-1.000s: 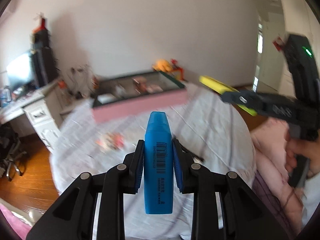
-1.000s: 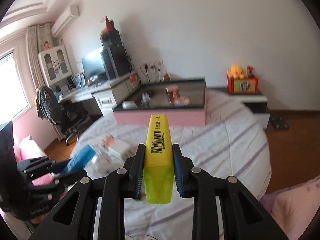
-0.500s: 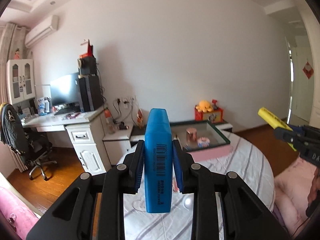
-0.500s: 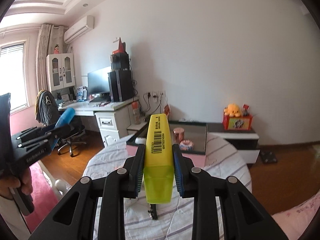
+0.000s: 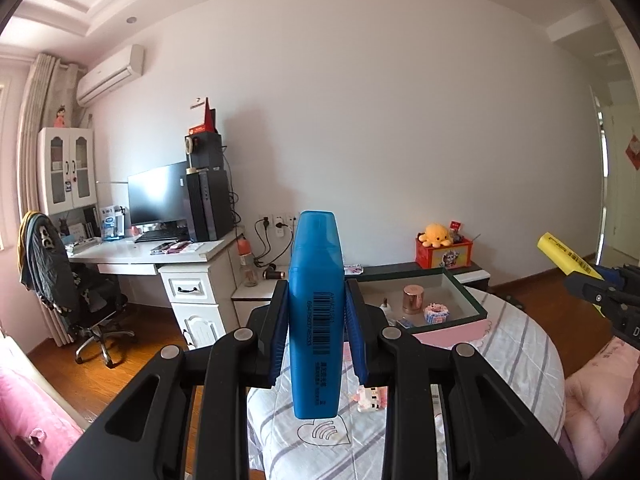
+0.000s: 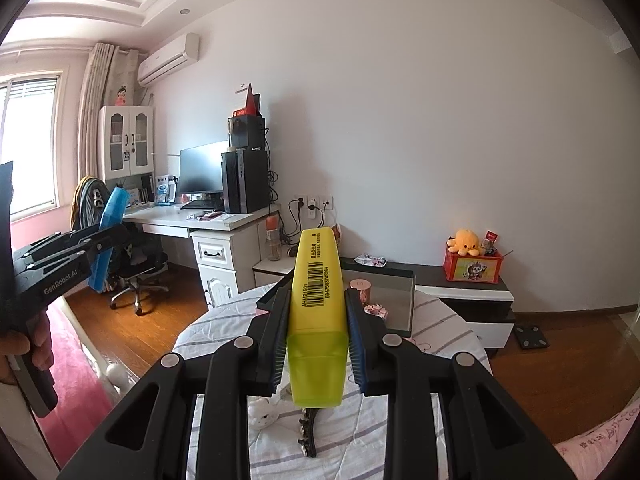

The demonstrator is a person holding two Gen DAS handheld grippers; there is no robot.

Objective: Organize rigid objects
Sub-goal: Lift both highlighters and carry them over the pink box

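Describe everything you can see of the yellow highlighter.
The yellow highlighter is a flat, chunky plastic marker with an opaque yellow body, a black barcode and print, and a translucent yellow-green cap nearest the camera. The right tongs clamp its sides, blue pads pressing it. It is held in the air over the striped bed, pointing toward the far wall.

1. Left gripper (image 5: 316, 320): jaws clamped on a blue highlighter (image 5: 316, 312), pointing toward 12 o'clock, slightly below level.
2. Right gripper (image 6: 316, 320): jaws clamped on a yellow highlighter (image 6: 318, 312), same heading.
3. Left hand (image 6: 28, 354): wrapped round the handle, at 9 o'clock in the right view.
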